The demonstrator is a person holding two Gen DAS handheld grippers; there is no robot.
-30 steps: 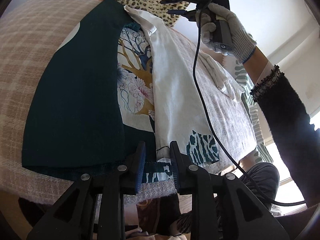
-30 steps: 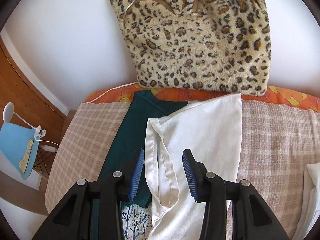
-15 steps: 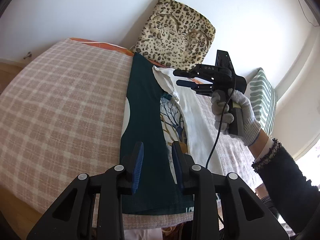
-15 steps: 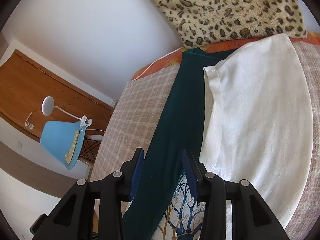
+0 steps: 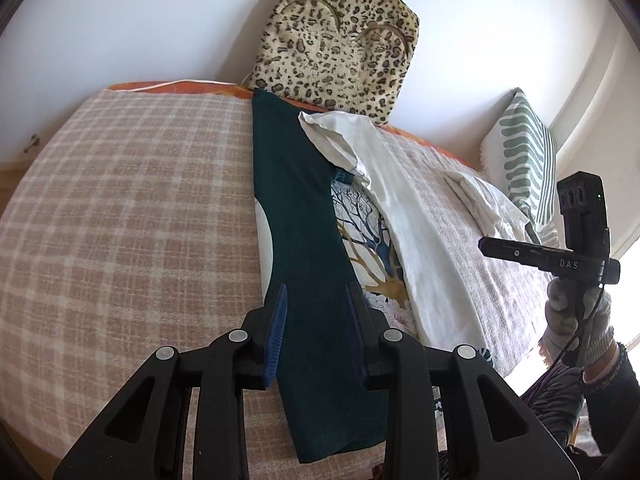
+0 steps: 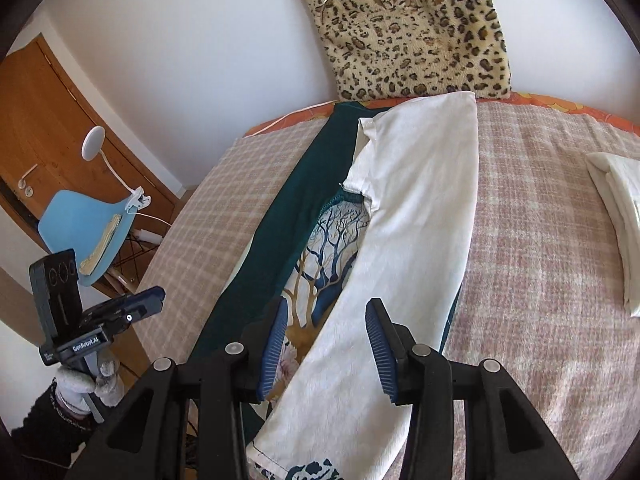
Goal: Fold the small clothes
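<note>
A small garment lies lengthwise on the plaid bed cover. Its dark green side is folded in on the left, its white inside-out side on the right, with a tree print showing between. My left gripper is open and empty above the green panel's near end. My right gripper is open and empty above the white panel's near end. Each gripper shows in the other's view, the right off the bed's right side, the left off its left.
A leopard-print cushion leans on the wall behind the garment. A folded white cloth lies on the bed's right part. A green striped pillow stands far right. A blue chair with a lamp stands left of the bed.
Both grippers have pulled back from the garment toward the near edge of the bed. The right one left the collar end. Both stayed open and empty.
</note>
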